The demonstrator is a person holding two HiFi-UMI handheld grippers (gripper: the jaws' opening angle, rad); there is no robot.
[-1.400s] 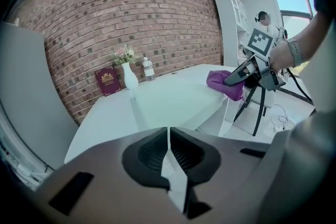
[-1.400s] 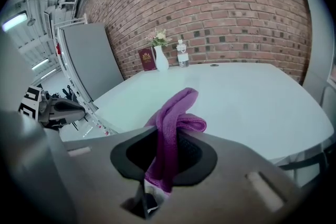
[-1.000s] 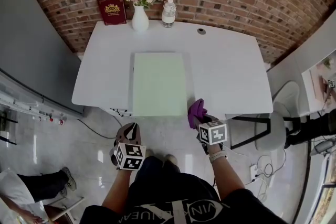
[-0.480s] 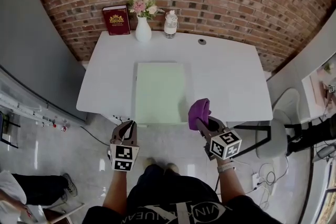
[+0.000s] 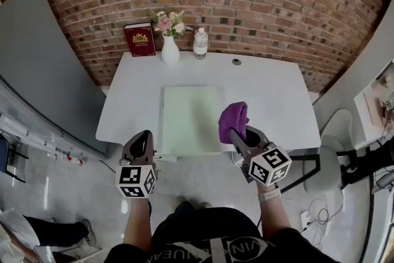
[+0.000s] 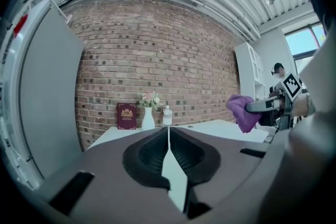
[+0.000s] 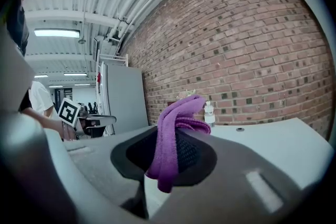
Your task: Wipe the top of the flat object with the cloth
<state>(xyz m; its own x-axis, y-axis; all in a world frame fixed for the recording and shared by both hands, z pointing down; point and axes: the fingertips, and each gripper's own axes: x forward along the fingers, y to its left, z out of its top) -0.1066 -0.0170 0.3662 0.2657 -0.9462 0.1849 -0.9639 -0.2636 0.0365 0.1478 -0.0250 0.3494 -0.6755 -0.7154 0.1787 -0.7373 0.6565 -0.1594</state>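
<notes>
Nearest to me, the person is standing at the table's near edge, holding a gripper out in each hand. The left gripper point(image 5: 144, 135) is hanging over the floor just short of the table's near left side. Its jaws are pressing flat together, with nothing between them. The right gripper point(image 5: 237, 132) is pinching a purple cloth point(image 5: 234, 117), and the jaws are closing on its bunched middle. One fold is sticking up past the tips and another is drooping below them. Both grippers are pointing roughly level toward the far wall.

The cloth is hanging in the air over the near right part of the table point(image 5: 271, 95), just beside the right edge of the mat point(image 5: 191, 119). From the left gripper's side it is showing clear of the tabletop, touching neither the table nor the mat.

The pale green mat is lying flat on the white table, left of centre, with its near edge running along the table's near edge. Its top is lying bare.

Farther back, a small dark round thing point(image 5: 236, 61) is sitting alone on the right. Along the back edge a red book point(image 5: 140, 39) is standing upright, a white vase point(image 5: 170, 51) is holding flowers beside it, and a clear bottle point(image 5: 200, 44) is standing just right of the vase. A brick wall point(image 5: 277, 3) is running behind them all.
</notes>
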